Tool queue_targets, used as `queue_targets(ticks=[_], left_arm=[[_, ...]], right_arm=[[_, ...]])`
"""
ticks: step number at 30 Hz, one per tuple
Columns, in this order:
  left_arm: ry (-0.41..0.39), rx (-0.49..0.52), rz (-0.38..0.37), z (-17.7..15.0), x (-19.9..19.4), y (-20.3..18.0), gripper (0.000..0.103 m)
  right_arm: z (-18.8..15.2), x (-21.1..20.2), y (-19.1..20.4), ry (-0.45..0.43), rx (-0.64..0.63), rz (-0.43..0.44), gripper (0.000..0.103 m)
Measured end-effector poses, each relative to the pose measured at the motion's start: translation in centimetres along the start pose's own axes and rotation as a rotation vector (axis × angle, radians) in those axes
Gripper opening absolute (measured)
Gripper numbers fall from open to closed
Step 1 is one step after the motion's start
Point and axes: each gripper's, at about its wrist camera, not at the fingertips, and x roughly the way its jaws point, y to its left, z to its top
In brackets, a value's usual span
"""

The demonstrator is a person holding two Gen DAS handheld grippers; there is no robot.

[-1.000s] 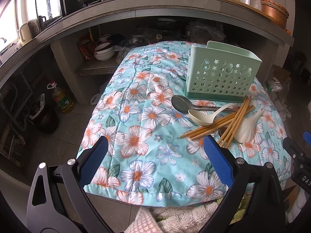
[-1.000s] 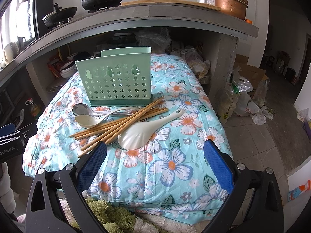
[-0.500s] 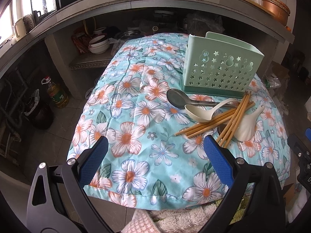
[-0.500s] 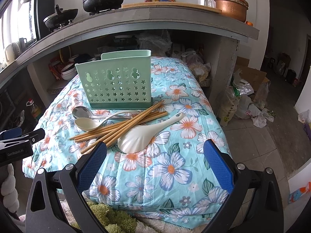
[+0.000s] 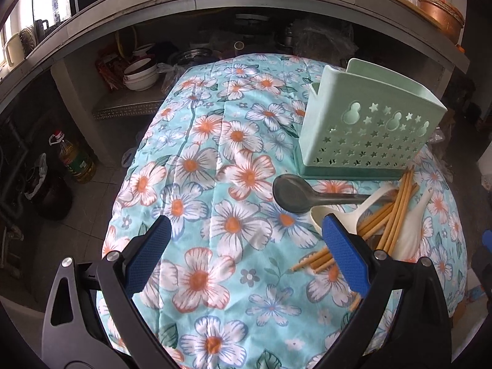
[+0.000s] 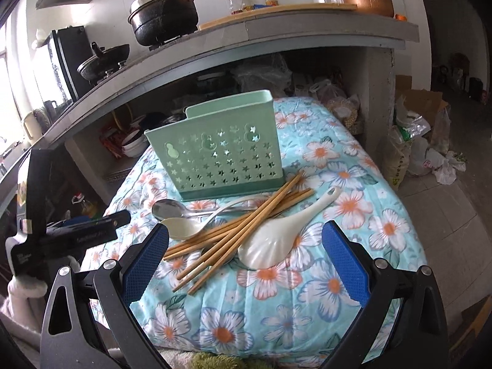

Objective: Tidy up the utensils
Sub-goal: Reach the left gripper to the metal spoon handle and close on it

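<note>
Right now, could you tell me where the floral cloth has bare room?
The floral cloth is free left of the green holder and metal spoon, and along its near edge. The chopsticks pile before the holder is crowded.

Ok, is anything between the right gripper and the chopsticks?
Nothing visible. The right gripper is open with the chopsticks lying on top of the pile; the rice paddle sits beside them, the spoons underneath.

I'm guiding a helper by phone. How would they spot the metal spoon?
Find the green holder standing on the flowered cloth. Just before its base lies a pile of chopsticks and spoons. The metal spoon is the only grey, shiny one, its bowl nearest the holder's left corner; the others are white.
</note>
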Motion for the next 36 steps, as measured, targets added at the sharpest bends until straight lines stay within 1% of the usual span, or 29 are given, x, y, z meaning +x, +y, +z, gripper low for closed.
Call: queue_targets(ticks=[4, 7, 11, 17, 24, 26, 27, 28, 29, 31, 36], left_arm=[[-0.001, 0.000, -0.034, 1.1, 1.3, 0.6, 0.095], [-0.002, -0.006, -0.059, 1.6, 2.2, 1.0, 0.095], [-0.010, -0.016, -0.084, 2.3, 3.3, 1.5, 0.095], [-0.020, -0.017, -0.086, 3.2, 4.8, 2.3, 0.095], [-0.015, -0.023, -0.095, 3.5, 6.0, 3.4, 0.094], [-0.014, -0.022, -0.106, 3.4, 6.0, 3.6, 0.089], [-0.007, -0.023, -0.121, 3.4, 6.1, 3.7, 0.082], [0.006, -0.029, -0.141, 3.3, 6.3, 3.8, 0.077], [0.019, -0.039, -0.161, 3.2, 6.5, 3.9, 0.075], [0.039, -0.059, -0.202, 3.0, 6.8, 4.0, 0.067], [0.072, -0.082, -0.315, 2.5, 7.2, 3.7, 0.056]], right_arm=[[-0.3, 1.0, -1.3, 0.049, 0.075, -0.011, 0.097], [-0.2, 1.6, -1.5, 0.065, 0.099, -0.013, 0.097], [0.3, 2.3, -1.2, 0.077, 0.094, 0.003, 0.097], [0.6, 3.6, -0.6, 0.113, 0.088, 0.033, 0.097], [0.9, 5.2, 0.8, 0.158, 0.048, 0.098, 0.097], [1.0, 5.5, 1.1, 0.161, 0.039, 0.112, 0.097], [1.0, 5.6, 1.2, 0.161, 0.035, 0.116, 0.097], [1.1, 5.7, 1.2, 0.162, 0.031, 0.117, 0.097], [1.3, 5.8, 1.2, 0.159, 0.026, 0.114, 0.097], [1.8, 5.8, 1.0, 0.131, 0.015, 0.092, 0.097], [3.3, 5.9, 0.8, 0.054, -0.034, 0.019, 0.097]])
